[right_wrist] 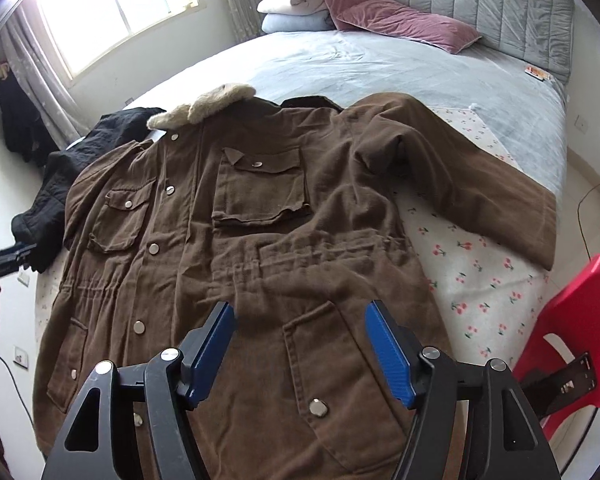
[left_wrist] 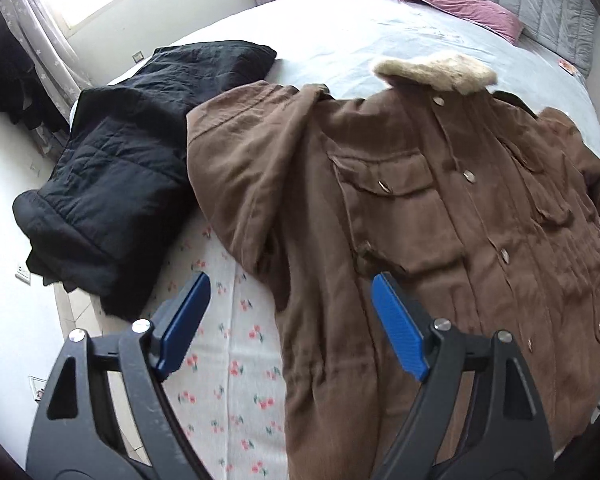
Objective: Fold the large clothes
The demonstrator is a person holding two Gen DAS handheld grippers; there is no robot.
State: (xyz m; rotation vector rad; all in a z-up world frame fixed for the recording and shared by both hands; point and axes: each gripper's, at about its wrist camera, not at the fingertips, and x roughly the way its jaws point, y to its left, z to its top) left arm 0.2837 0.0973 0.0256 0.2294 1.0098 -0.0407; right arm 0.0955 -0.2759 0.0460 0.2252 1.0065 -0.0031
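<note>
A large brown coat (right_wrist: pixel 228 216) with a pale fur collar (right_wrist: pixel 204 106) lies front-up on the bed; it also shows in the left wrist view (left_wrist: pixel 420 240). Its left sleeve (left_wrist: pixel 236 168) lies folded along the body. Its right sleeve (right_wrist: pixel 480 184) stretches out to the right. My left gripper (left_wrist: pixel 290 280) is open and empty above the coat's left edge. My right gripper (right_wrist: pixel 300 308) is open and empty above the lower front, near a hip pocket (right_wrist: pixel 340 372).
A folded black quilted coat (left_wrist: pixel 112 184) lies at the bed's left edge. Pillows (right_wrist: pixel 400 24) and a folded blanket (right_wrist: pixel 296 4) lie by the grey headboard (right_wrist: pixel 480 4). A red plastic chair (right_wrist: pixel 572 320) stands right of the bed. A floral sheet (left_wrist: pixel 228 360) lies under the coat.
</note>
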